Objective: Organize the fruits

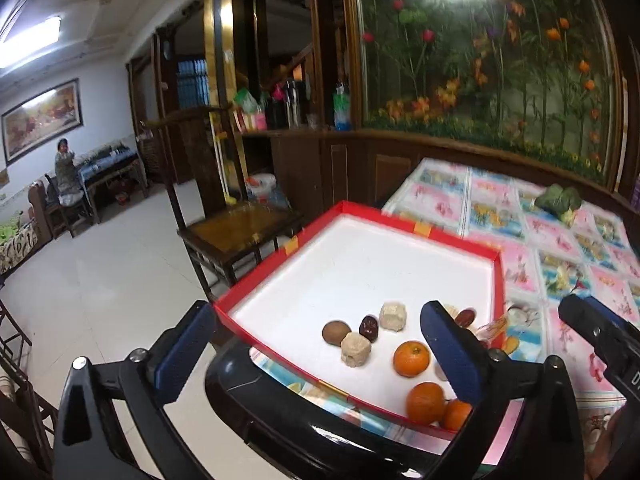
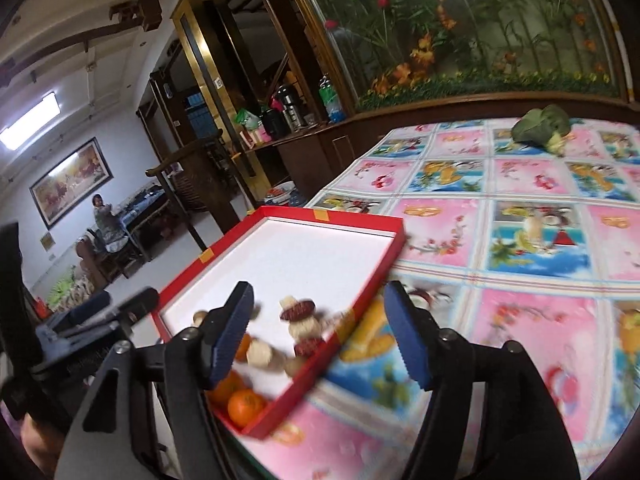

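Note:
A red tray [image 1: 360, 216] with a white floor sits at the left edge of the table. In its near part lie three oranges [image 1: 411, 358], two beige cubes [image 1: 393, 315], two dark red dates [image 1: 368, 328] and a brown round fruit [image 1: 337, 332]. My left gripper [image 1: 320, 348] is open wide, with the tray's near corner between its fingers and neither pad touching it. In the right wrist view the fruits [image 2: 244, 404] look blurred. My right gripper [image 2: 320, 336] is open astride the tray's right rim [image 2: 352, 320], and its pads are off the rim.
A flowered tablecloth [image 2: 520, 240] covers the table, with a green leafy vegetable [image 2: 544, 124] at the far side. A wooden chair [image 1: 240, 224] stands to the left of the table. A glossy black curved object [image 1: 280, 400] lies under the tray's near edge. A person [image 1: 64, 168] sits far across the room.

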{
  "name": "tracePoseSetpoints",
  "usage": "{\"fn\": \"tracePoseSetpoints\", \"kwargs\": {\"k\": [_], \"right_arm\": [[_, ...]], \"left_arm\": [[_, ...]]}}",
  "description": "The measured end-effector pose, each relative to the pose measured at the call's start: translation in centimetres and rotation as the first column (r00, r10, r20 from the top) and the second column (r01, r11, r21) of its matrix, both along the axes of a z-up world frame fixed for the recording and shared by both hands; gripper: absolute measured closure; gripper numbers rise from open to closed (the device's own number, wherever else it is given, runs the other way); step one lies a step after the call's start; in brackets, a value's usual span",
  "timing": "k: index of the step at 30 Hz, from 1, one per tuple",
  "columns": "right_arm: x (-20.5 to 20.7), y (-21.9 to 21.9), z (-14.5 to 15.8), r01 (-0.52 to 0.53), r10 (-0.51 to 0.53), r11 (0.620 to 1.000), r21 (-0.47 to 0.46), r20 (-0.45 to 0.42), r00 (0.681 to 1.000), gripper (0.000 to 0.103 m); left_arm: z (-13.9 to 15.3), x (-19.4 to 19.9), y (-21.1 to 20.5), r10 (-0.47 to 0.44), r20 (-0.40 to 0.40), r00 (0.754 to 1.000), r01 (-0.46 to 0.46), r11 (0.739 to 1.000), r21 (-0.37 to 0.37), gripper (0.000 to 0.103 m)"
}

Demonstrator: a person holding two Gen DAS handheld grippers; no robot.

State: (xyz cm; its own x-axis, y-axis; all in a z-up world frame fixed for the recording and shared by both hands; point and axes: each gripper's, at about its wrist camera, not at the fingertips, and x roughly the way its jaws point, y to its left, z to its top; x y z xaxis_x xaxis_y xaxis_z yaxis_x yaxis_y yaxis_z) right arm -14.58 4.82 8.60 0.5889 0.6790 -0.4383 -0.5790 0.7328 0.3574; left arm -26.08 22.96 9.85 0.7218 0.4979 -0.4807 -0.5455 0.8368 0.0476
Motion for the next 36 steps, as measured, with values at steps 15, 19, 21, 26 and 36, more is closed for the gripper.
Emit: {"fn": "tracePoseSetpoints", "kwargs": {"k": [15, 19, 21, 26, 36], "right_arm": [[-13.5, -6.1, 10.9, 0.04, -0.048, 0.999, 0.038, 0.258, 0.965, 0.0], [-14.1, -6.6, 10.4, 0.032, -0.029, 0.999, -0.006, 0.263, 0.964, 0.0], [-13.9, -7.1, 9.9, 0.043, -0.043, 0.999, 0.006, 0.253, 0.967, 0.0], [-13.4, -6.8, 9.4, 0.05, -0.052, 0.999, 0.012, 0.218, 0.975, 0.0], [-15.4, -4.7, 8.9, 0.028, -0.013, 0.999, -0.046, 0.295, 0.956, 0.0]], "left_arm": [[7.2, -9.8, -4.6, -0.046, 0.178, 0.983, 0.019, 0.989, 0.149, 0.0], [7.7, -9.7, -4.6, -0.032, 0.206, 0.978, 0.013, 0.995, 0.097, 0.0], [7.8, -9.4, -4.9, -0.043, 0.191, 0.981, 0.022, 0.994, 0.108, 0.0], [7.5, -9.3, -5.5, -0.065, 0.159, 0.985, 0.041, 0.988, 0.149, 0.0], [7.2, -9.7, -5.1, -0.036, 0.153, 0.988, 0.016, 0.992, 0.126, 0.0]]}}
